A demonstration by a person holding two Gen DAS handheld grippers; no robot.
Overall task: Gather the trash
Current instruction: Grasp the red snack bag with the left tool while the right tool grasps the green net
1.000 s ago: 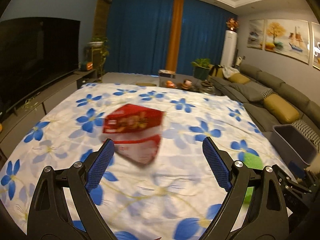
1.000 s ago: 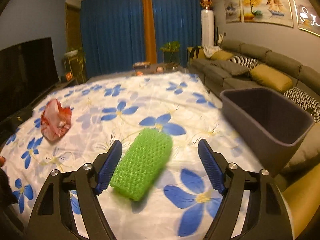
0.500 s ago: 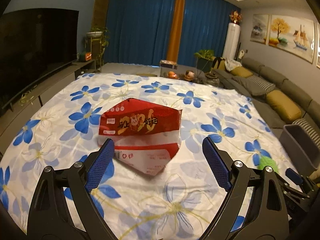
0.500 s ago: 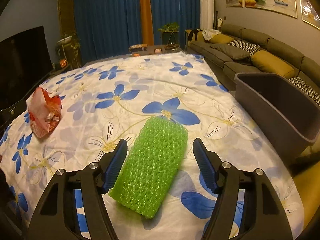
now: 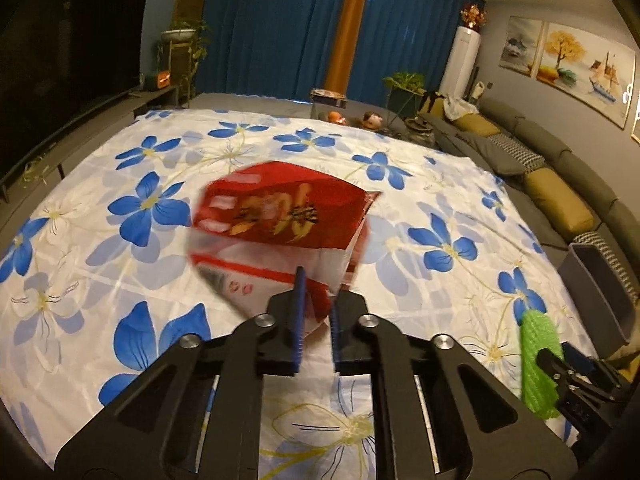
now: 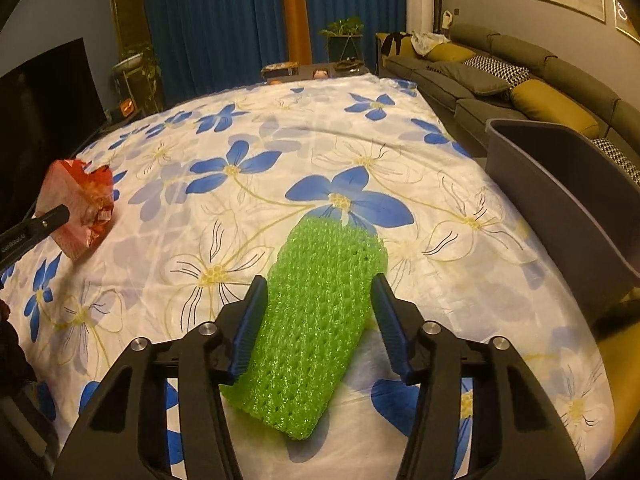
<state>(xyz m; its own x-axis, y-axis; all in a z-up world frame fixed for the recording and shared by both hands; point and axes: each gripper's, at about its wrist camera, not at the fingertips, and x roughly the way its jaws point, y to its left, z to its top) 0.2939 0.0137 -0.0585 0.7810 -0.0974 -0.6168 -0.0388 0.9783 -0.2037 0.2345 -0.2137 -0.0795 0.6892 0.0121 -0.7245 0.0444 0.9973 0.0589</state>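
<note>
Here, the left gripper (image 5: 316, 312) has its jaws clamped on the red wrapper's (image 5: 280, 220) near corner; the right gripper's (image 6: 318, 320) jaws stand apart, flanking the green foam net (image 6: 316, 320) on the flowered sheet (image 6: 240, 140); the grey bin (image 6: 568, 188) sits right.

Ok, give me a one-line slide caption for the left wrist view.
Left gripper shut on a red snack bag above the floral sheet, grey bin at right.

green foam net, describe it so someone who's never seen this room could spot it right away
Find the floral bedsheet with blue flowers. On its near right part, beside the grey bin, lies the green foam net, between the right gripper fingers. It's the only bright green, mesh-textured thing there; the other trash is a red wrapper.
</note>
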